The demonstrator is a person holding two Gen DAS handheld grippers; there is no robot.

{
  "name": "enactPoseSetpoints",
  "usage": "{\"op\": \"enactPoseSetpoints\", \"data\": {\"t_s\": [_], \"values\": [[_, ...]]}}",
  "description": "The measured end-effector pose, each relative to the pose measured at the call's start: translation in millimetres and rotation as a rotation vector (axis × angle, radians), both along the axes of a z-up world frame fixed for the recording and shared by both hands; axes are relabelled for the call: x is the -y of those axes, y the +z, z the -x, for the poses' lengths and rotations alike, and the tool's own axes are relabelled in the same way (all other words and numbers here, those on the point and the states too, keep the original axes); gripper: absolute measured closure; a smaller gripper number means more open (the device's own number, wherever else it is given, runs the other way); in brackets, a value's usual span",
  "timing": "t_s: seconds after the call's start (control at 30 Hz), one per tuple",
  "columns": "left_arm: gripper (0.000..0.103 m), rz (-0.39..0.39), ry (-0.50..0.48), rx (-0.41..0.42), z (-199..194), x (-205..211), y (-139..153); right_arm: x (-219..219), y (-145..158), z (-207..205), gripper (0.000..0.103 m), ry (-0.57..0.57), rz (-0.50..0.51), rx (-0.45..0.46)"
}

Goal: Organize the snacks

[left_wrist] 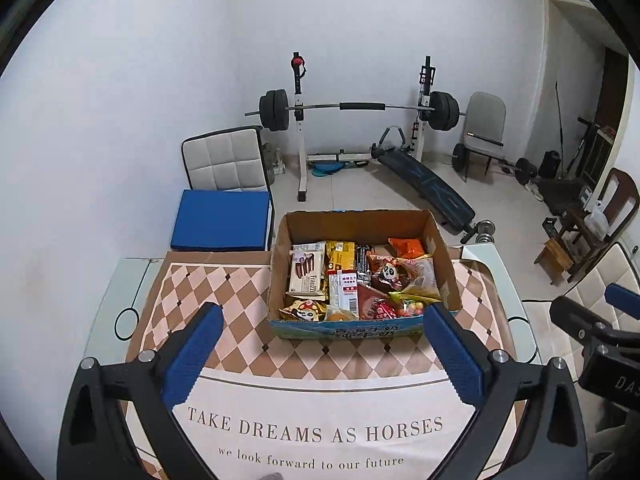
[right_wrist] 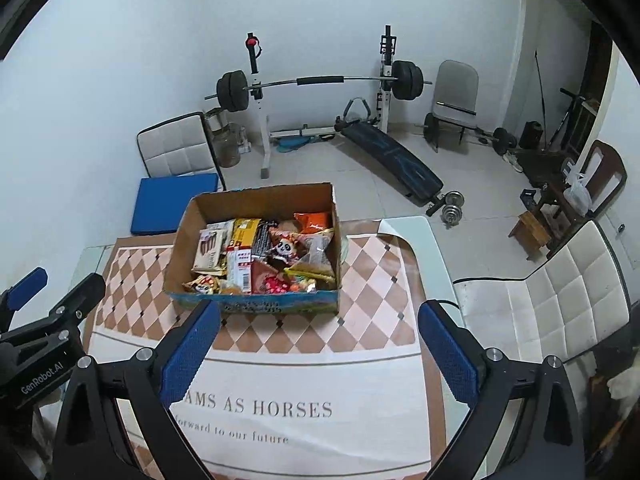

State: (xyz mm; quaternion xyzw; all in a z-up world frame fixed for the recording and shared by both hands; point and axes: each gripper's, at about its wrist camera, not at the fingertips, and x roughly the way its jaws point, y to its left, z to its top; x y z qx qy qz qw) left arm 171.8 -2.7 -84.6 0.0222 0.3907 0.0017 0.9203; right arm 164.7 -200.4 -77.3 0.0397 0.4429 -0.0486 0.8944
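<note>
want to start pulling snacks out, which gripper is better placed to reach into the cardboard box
Left, marginally. The open left gripper frames the brown cardboard box of snack packets almost centrally, while the open right gripper sits off to the box's right. Neither holds anything.

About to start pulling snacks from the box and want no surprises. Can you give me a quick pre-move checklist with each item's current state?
1. Left gripper open, nothing between its fingers: ok.
2. Right gripper open and empty: ok.
3. Cardboard box top open, snacks reachable: ok.
4. Box flat on the checkered tablecloth: ok.
5. Mat in front of the box free for sorting: ok.
6. Snacks buried under the top layer: cannot tell.
</note>
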Motion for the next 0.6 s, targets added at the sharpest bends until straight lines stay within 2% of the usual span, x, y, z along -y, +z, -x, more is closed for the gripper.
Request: {"op": "enactPoseSetpoints", "data": {"t_s": [0.2, 0.6], "values": [[0.001, -0.009, 0.001, -0.006, -12, 4, -9, 3, -11, -19, 0.002, -0.011, 0.011, -0.006], [0.001, -0.012, 0.006, -0.03, -22, 9, -15, 7, -25, -29, 0.002, -0.012, 0.015, -0.023]]}}
